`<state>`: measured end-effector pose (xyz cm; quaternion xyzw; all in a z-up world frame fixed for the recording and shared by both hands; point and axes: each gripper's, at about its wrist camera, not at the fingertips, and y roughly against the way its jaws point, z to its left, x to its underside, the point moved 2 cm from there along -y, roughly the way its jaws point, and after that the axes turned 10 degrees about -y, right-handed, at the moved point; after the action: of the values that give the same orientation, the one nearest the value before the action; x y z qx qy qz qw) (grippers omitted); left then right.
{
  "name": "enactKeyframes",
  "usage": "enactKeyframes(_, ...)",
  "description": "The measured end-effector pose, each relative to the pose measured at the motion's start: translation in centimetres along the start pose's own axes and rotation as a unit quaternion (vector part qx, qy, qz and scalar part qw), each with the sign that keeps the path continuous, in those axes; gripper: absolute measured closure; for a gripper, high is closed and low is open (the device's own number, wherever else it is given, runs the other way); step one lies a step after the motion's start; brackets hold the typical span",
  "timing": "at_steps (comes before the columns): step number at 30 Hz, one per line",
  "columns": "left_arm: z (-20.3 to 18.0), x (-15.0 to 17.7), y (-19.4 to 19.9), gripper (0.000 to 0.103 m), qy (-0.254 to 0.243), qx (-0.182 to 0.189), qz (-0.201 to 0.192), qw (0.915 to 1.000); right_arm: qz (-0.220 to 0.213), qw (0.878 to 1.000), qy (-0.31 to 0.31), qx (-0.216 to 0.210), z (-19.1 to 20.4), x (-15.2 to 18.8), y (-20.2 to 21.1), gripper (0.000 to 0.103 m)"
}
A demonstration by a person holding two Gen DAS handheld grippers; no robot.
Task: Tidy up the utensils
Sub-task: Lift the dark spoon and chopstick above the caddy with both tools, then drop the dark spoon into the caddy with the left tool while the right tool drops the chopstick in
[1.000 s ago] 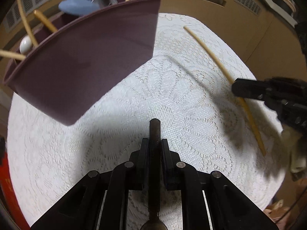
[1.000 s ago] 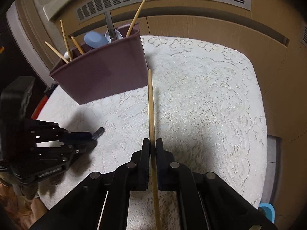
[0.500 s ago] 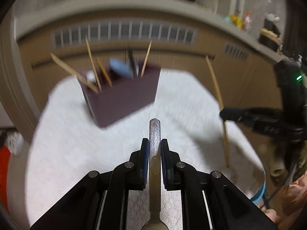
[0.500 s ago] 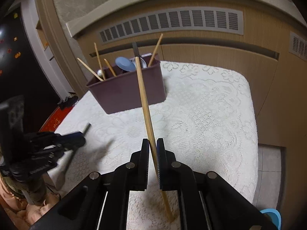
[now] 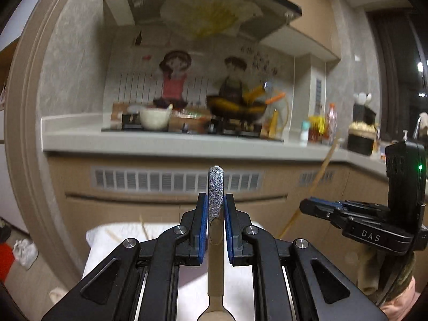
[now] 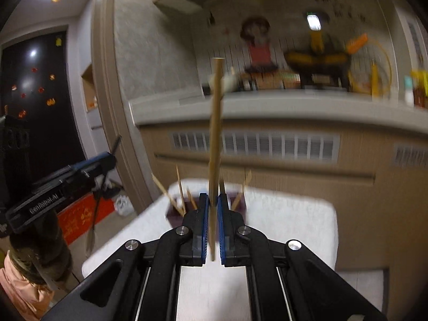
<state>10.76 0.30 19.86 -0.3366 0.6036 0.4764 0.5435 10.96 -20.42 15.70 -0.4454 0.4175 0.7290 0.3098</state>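
Left gripper (image 5: 215, 208): black arms with blue pads, squeezed tight on the flat handle of a metal spoon (image 5: 215, 203).
Metal spoon: shiny and speckled, long and flat. The round end of the handle sticks up past the pads. The bowl end sits low, at the bottom edge of the left wrist view, and is cut off there.
Right gripper (image 6: 211, 208): same black arms and blue pads, pinched shut on a wooden chopstick (image 6: 215, 144).
Wooden chopstick: thin, smooth, light brown and straight. Most of it stands up above the pads, and a short bit pokes out below them.
Right gripper seen from the left wrist view (image 5: 306, 205): off to the right of the left gripper, with the chopstick (image 5: 319, 176) slanting up from it.
Left gripper seen from the right wrist view (image 6: 107, 160): off to the left of the right gripper, with the dark spoon hanging down from it.
Purple holder (image 6: 174, 215): just past the right gripper's pads and lower, mostly hidden behind them. Thin wooden sticks (image 6: 181, 190) poke up out of it.
White lace cloth (image 6: 289, 214): soft and bumpy, on the table under both grippers. It looks blurry.
Kitchen counter (image 5: 160, 144): far behind, grey and smooth. The pots on it are blurry.
Sleeve (image 6: 24, 289): pink, at the bottom left corner, partly cut off.
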Motion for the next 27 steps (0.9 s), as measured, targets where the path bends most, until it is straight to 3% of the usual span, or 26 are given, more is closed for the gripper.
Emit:
enactKeyframes(6, 2.5, -3.1, -1.5, 0.091, 0.000, -0.065, -0.059, 0.9961, -0.036, 0.999, 0.024, 0.010, 2.4, -5.8, -1.8, 0.097)
enactKeyframes(10, 3.8, -2.3, -3.9, 0.091, -0.001, -0.101, -0.096, 0.9903, -0.030, 0.999, 0.034, 0.013, 2.9, -7.5, -5.2, 0.097)
enactKeyframes(17, 7.0, 1.6, -11.2, 0.091, 0.056, -0.082, -0.055, 0.9935, 0.005, 0.998, 0.050, 0.030, 2.2, -6.0, -12.2, 0.097)
enactKeyframes(27, 9.7, 7.5, -18.4, 0.091, 0.080, -0.122, -0.003, 0.9893, 0.073, 0.996, 0.044, 0.035, -0.2, -2.1, -21.6, 0.097)
